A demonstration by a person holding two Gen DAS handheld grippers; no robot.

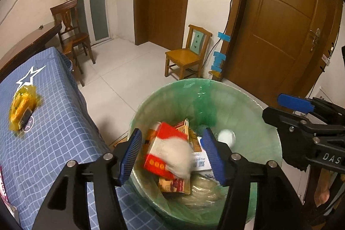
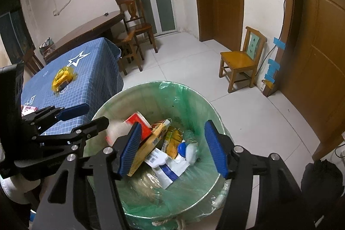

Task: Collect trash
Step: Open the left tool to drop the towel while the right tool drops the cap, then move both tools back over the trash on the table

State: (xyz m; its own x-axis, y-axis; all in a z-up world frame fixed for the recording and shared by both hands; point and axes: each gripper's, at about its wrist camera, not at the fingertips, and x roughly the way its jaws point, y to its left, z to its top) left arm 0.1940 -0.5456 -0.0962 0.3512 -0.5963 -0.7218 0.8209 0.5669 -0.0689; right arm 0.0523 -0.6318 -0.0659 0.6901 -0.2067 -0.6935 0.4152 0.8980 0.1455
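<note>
A bin lined with a green bag (image 1: 248, 105) (image 2: 189, 96) stands on the floor beside the blue-clothed table. My left gripper (image 1: 174, 154) is open above it; a red and white packet (image 1: 168, 154), blurred, is between and below its fingers, loose over the trash in the bin. It also shows in the right wrist view (image 2: 138, 120). My right gripper (image 2: 172, 148) is open and empty over the bin, above cartons and a white bottle with a blue cap (image 2: 185, 149). A yellow wrapper (image 1: 21, 109) (image 2: 61, 78) lies on the table.
The blue checked tablecloth (image 1: 54, 143) (image 2: 90, 70) covers the table left of the bin. A small yellow chair (image 1: 187, 55) (image 2: 241, 61) stands by the wall. Dark wooden chairs (image 2: 133, 21) and a brown table stand behind. Brown doors are at right.
</note>
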